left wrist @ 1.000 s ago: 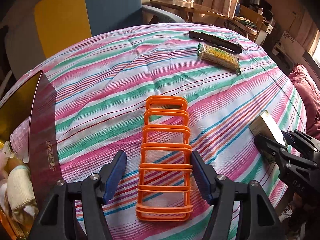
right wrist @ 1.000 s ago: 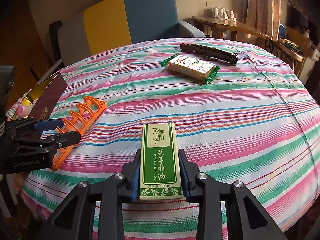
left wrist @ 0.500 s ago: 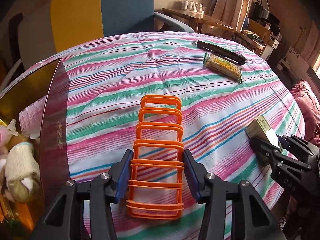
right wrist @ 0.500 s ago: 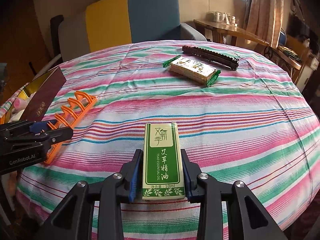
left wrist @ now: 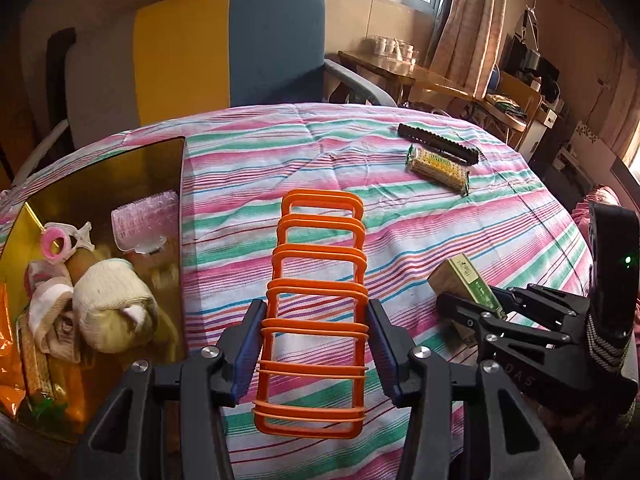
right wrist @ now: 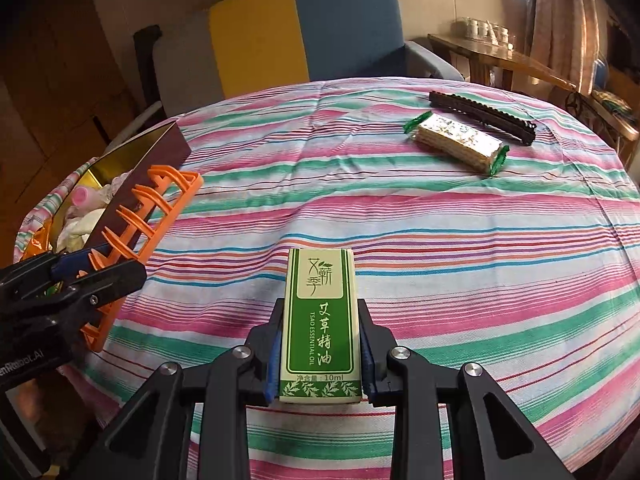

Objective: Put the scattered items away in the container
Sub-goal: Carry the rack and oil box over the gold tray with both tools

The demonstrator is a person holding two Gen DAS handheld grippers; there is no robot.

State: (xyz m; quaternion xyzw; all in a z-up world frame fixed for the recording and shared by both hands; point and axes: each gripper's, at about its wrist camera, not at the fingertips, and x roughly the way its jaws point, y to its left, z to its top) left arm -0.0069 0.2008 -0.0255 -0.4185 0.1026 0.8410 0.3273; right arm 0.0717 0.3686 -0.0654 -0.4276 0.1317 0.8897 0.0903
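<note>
My left gripper is shut on an orange plastic rack and holds it lifted above the striped tablecloth. The rack also shows in the right wrist view, tilted up next to the box. My right gripper is shut on a green essential-oil carton, which also shows in the left wrist view. The gold-lined container stands at the left table edge and holds several items. A wrapped wafer pack and a black comb lie at the far right of the table.
The container holds a pink hair roller, rolled socks and a pink-ringed item. A yellow and blue armchair stands behind the round table. A wooden side table stands at the back right.
My left gripper closed on the orange rack and lifted it, moving toward the container, whose inside has come into view. My right gripper kept hold of the green carton.
</note>
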